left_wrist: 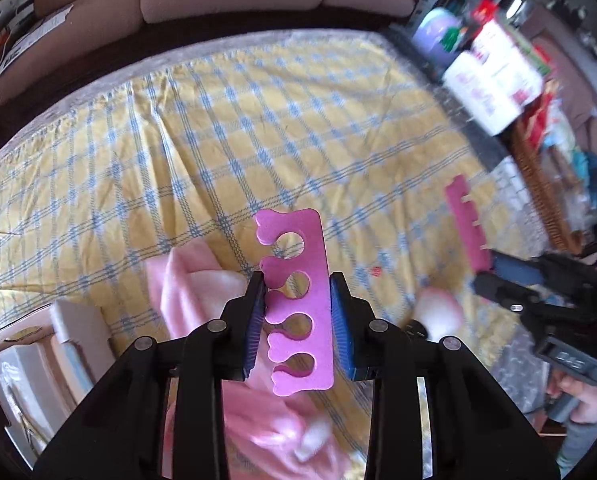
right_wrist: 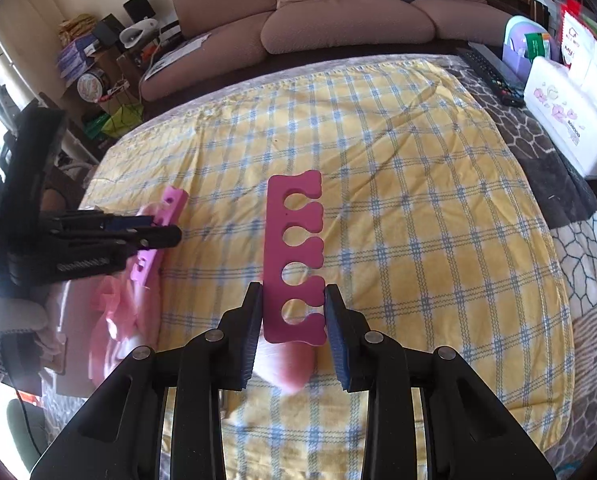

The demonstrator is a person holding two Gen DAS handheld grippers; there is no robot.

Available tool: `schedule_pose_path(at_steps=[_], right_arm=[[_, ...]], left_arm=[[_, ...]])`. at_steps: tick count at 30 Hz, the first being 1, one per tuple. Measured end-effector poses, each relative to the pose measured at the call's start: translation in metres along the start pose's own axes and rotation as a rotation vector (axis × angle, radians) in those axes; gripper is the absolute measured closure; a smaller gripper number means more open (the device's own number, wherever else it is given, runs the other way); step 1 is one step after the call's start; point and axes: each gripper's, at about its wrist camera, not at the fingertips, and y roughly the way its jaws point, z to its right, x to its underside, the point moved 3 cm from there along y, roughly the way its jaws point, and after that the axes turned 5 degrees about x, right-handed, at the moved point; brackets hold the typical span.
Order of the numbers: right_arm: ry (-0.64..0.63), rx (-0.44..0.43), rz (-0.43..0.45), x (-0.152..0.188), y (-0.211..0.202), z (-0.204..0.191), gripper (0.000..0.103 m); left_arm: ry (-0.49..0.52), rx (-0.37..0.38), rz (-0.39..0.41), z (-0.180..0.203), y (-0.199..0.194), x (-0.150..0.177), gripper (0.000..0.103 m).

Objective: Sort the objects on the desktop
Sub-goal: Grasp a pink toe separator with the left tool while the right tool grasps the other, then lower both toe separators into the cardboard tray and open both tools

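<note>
**Two foam separators, one in each gripper**

Your left gripper (left_wrist: 297, 292) is clamped across the lilac toe separator (left_wrist: 298, 300), and your right gripper (right_wrist: 293, 304) pinches the magenta toe separator (right_wrist: 294, 256) near its lower end. Both look light, soft and squashy, so grip the solid spine gently. Each gripper points forward, above the checked cloth (right_wrist: 398, 200).
</note>
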Motion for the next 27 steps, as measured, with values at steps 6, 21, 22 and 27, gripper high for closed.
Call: schedule_pose_path(at_steps=[6, 21, 22, 27], right_arm=[[-0.076, -0.037, 0.029, 0.000, -0.033, -0.042, 0.072], [-0.706, -0.202, -0.090, 0.050, -0.061, -0.241, 0.072], [-0.748, -0.216, -0.104, 0.053, -0.058, -0.252, 0.072], [-0.920, -0.230, -0.182, 0.070, -0.035, -0.290, 0.072]], left_arm=[[0.061, 0.152, 0.061, 0.003, -0.080, 0.013, 0.073], [0.412, 0.024, -0.232, -0.093, -0.153, 0.175, 0.073], [0.439, 0.029, -0.253, -0.096, -0.150, 0.185, 0.073], [0.562, 0.038, -0.313, -0.101, -0.135, 0.218, 0.073]])
